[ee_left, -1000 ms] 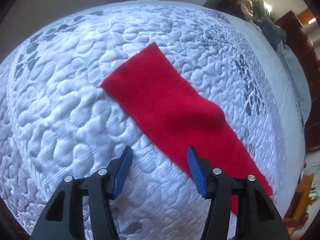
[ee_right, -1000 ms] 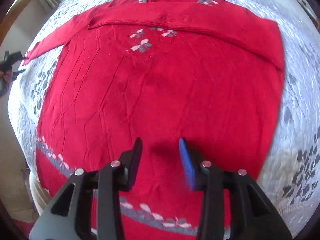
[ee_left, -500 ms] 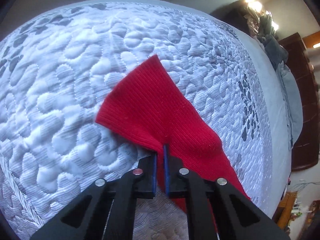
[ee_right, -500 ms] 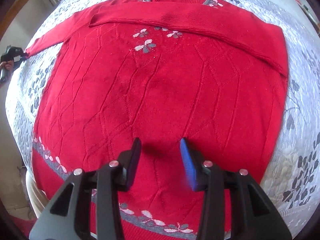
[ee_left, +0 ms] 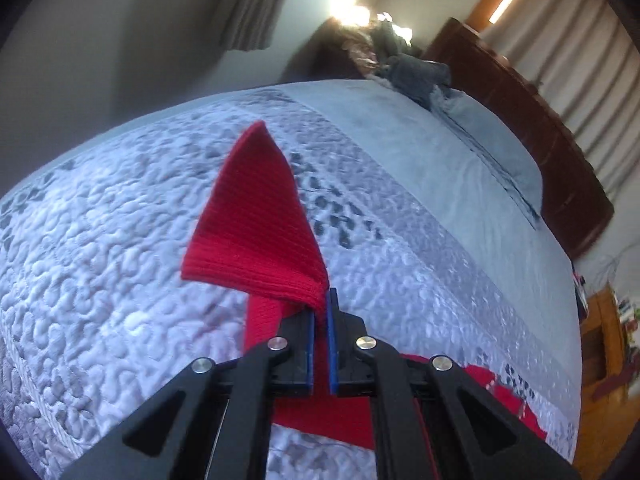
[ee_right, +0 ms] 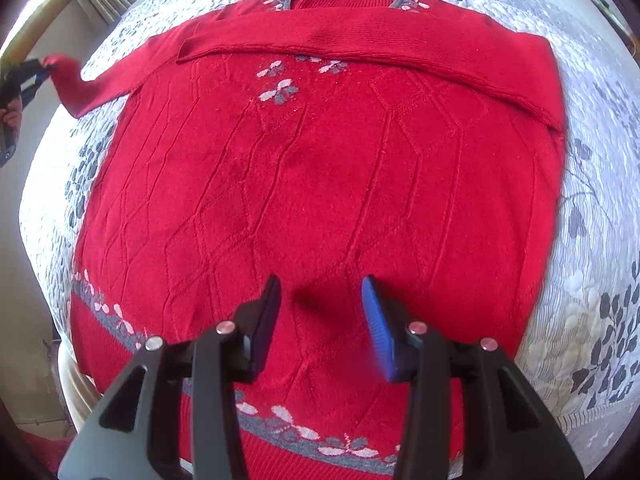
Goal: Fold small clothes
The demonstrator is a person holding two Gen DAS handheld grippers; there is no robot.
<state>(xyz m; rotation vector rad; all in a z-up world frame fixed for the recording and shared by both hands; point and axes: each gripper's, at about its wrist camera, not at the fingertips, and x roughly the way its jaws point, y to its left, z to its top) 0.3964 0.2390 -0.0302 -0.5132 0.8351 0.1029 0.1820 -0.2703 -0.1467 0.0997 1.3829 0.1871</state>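
Note:
A red knit sweater (ee_right: pixel 320 184) with grey and white flowers lies flat on the quilted bed, its right sleeve folded across the chest. My left gripper (ee_left: pixel 320 308) is shut on the cuff of the left sleeve (ee_left: pixel 256 224) and holds it lifted off the quilt; it also shows in the right wrist view (ee_right: pixel 36 72) at the far left. My right gripper (ee_right: pixel 320 300) is open and empty, hovering over the sweater's lower middle.
The grey and white quilt (ee_right: pixel 592 240) covers the bed. A dark wooden headboard (ee_left: pixel 540 120) and pillows (ee_left: pixel 472 120) lie at the far end. A curtain (ee_left: pixel 256 4) hangs behind. The bed's edge (ee_right: pixel 68 376) is at the left.
My left gripper closed on the sleeve cuff and has lifted it off the quilt, tilting upward. The right gripper has stayed open over the sweater, barely moving.

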